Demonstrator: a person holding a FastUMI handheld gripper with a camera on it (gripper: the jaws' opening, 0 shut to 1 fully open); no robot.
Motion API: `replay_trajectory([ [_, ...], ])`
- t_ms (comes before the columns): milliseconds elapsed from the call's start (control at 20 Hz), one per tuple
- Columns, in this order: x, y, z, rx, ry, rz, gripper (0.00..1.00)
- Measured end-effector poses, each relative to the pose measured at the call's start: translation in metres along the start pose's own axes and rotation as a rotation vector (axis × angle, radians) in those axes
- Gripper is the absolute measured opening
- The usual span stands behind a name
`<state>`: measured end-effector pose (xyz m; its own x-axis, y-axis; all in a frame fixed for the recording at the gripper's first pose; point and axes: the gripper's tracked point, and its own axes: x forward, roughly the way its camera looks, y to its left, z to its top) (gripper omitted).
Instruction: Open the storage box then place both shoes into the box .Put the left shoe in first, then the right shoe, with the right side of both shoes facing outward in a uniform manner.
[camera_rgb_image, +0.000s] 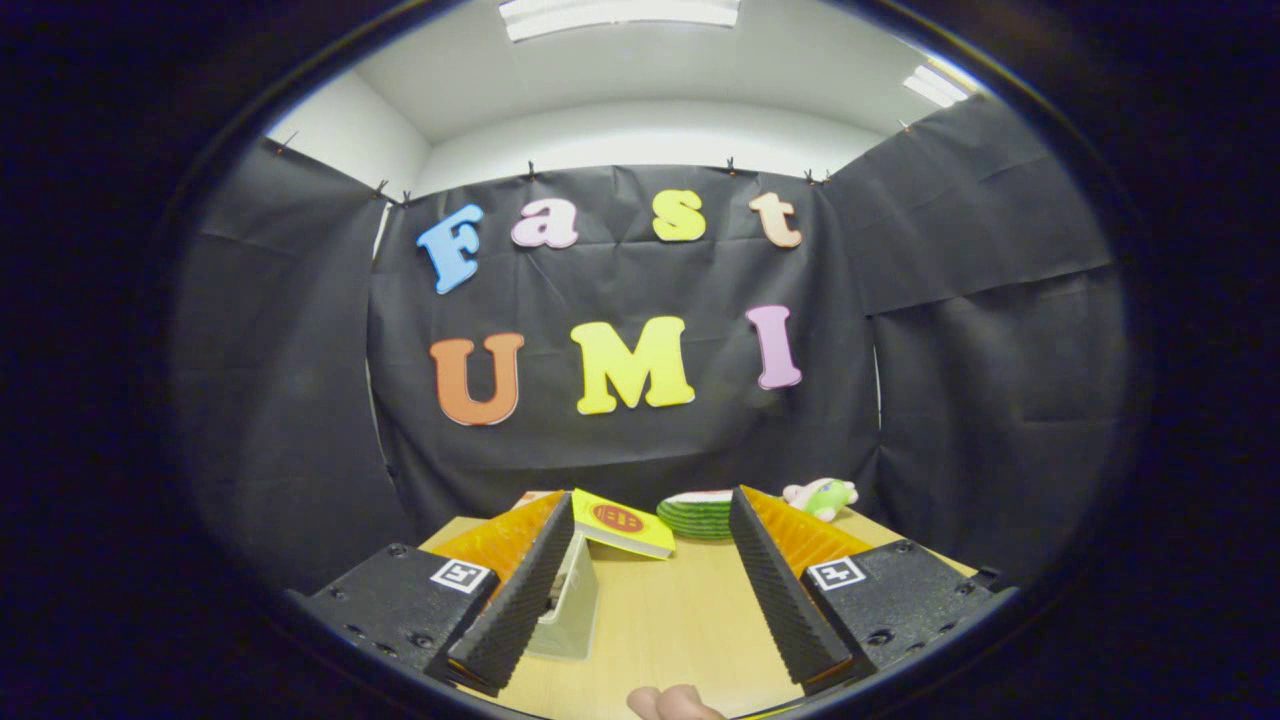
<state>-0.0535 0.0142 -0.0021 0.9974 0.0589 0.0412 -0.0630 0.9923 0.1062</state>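
Gripper (650, 510) held level above the wooden table (660, 620), jaws spread wide, nothing between them. A pale box-like thing (572, 600), possibly the storage box, sits lower centre-left against the left finger; no shoes seen. Beyond: yellow book (622, 522), watermelon-slice toy (697, 514), plush toy (822, 496). Stage undecidable.

1. The pale grey box-like object (570, 600) on the wooden surface (660, 610) is partly hidden behind the left finger (520, 600) of the gripper (650, 590), whose jaws stand wide apart.
2. The green striped round object (700, 515) is partly covered by the right finger (780, 590).
3. The small pink and green soft toy (822, 497) is too small to identify.
4. A hand (672, 704) is cut off at the bottom edge.
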Motion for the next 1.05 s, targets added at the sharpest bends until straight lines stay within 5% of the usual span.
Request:
replay_trajectory([
  [750, -0.028, 0.024, -0.014, -0.049, -0.037, 0.107, 1.00],
  [1050, -0.027, 0.005, -0.011, -0.065, -0.046, 0.078, 1.00],
])
